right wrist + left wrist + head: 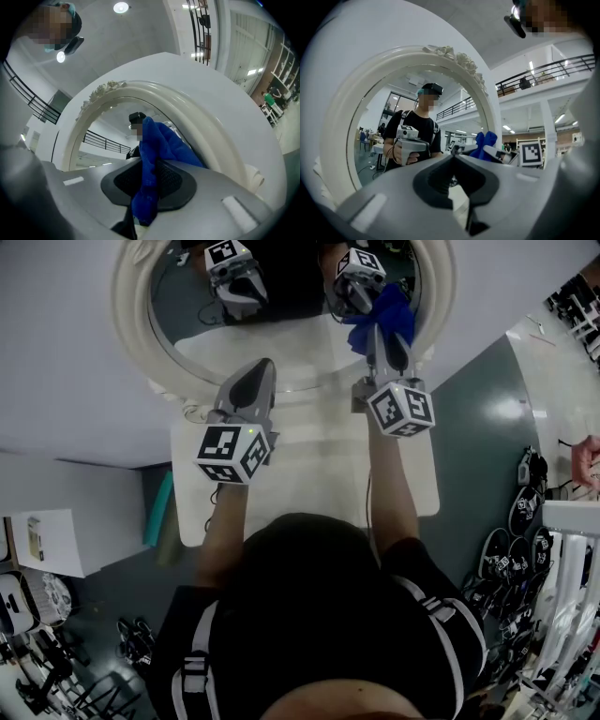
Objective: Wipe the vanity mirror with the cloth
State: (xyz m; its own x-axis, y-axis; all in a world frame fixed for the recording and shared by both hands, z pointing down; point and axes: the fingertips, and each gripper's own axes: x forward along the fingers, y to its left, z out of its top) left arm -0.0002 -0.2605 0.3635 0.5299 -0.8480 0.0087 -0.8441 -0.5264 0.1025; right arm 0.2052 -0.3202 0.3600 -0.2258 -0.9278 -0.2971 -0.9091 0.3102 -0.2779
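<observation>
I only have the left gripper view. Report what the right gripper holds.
Observer: The right gripper is shut on the blue cloth.
Operator: Say where that cloth sits on the mirror.
Observer: Head view: it appears pressed to the lower right of the mirror glass, meeting its own reflection.
Operator: Give me the left gripper's place from above.
Observer: The left gripper points at the mirror's bottom rim, above the white table; contact cannot be told.

grey marker-cubed left tongs (pixel 263 367), right tongs (pixel 386 338); black t-shirt (pixel 309 606)
</observation>
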